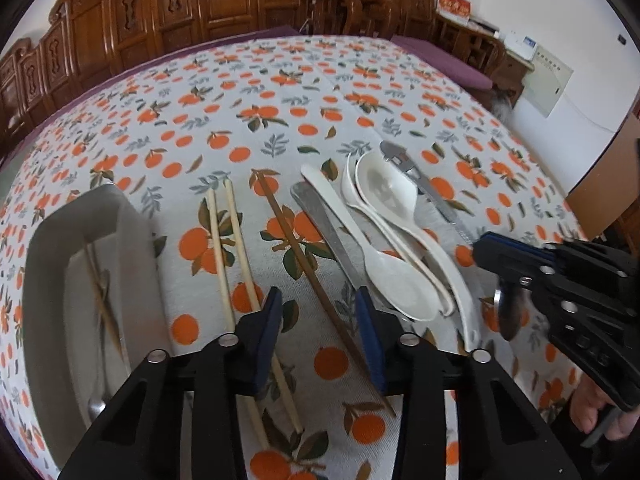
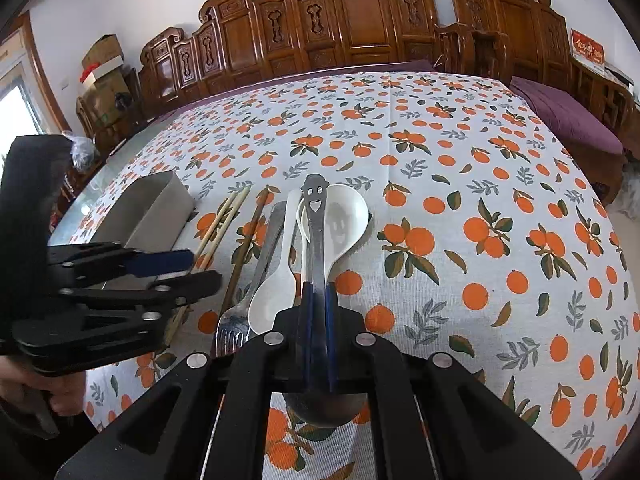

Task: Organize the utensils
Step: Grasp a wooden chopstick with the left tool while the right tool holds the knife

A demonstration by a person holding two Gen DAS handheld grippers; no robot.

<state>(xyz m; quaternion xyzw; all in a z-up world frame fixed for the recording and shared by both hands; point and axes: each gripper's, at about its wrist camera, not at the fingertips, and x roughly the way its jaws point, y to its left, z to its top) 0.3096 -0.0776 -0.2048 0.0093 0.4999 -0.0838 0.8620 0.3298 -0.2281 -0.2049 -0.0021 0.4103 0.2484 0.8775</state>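
Note:
My right gripper (image 2: 318, 292) is shut on a steel spoon with a smiley-face handle (image 2: 316, 216); its bowl hangs below the fingers. The spoon (image 1: 424, 184) and right gripper (image 1: 480, 248) also show in the left wrist view. My left gripper (image 1: 318, 300) is open and empty, low over a dark brown chopstick (image 1: 304, 256). Two pale chopsticks (image 1: 228, 248), a steel fork (image 1: 328, 232) and several white spoons (image 1: 384, 196) lie side by side on the cloth. A steel tray (image 1: 52, 248) at the left holds chopsticks and a spoon.
The table carries an orange-print cloth (image 2: 480, 208). Carved wooden chairs (image 2: 360, 20) line the far side. A purple cushion (image 2: 568, 120) sits at the far right. The left gripper (image 2: 168, 268) shows at the left of the right wrist view.

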